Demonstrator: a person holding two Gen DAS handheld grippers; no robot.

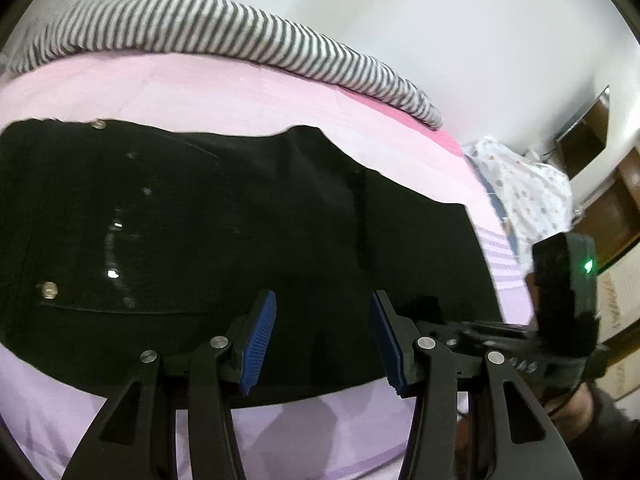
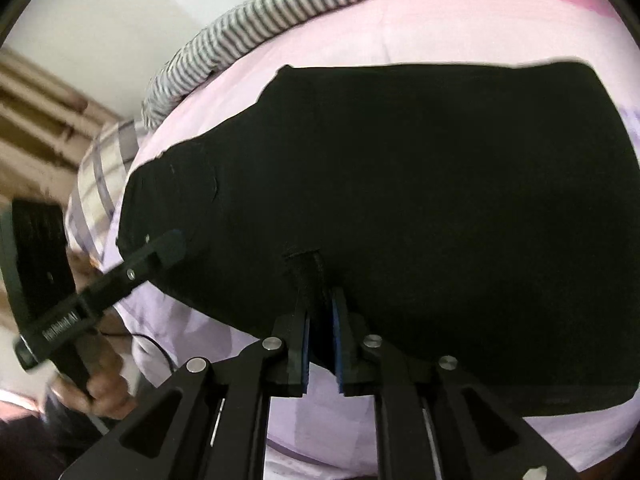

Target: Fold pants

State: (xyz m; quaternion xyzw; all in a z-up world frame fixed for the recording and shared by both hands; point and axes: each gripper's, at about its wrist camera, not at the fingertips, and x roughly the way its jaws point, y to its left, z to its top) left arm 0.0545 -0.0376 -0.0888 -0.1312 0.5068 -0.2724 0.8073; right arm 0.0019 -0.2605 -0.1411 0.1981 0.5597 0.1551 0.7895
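a: where are the black pants [image 2: 400, 184] now?

b: flat on the pink bedsheet [image 1: 200, 92], already doubled into a squat block. the long side runs across both views, with the striped pillow [image 1: 224, 28] beyond the far edge.

a: and the right gripper [image 2: 320, 332]?

b: at the near edge, jaws nearly together with a dark loop or strap of the pants [image 2: 308, 272] between the blue pads [image 2: 338, 344]. it looks pinched, though i can't be sure how firmly.

a: the left one?

b: the left gripper [image 1: 324, 320] is released, jaws apart over the near edge, nothing between the pads. in the right wrist view it sits at the left end of the pants [image 2: 172, 246], touching or just above the cloth; i can't tell which.

a: so which way does the next fold go?

b: my guess: along the long axis. each gripper is nearest its own end of the near edge, and the metal studs [image 1: 49, 290] mark the left gripper's end as the waist.
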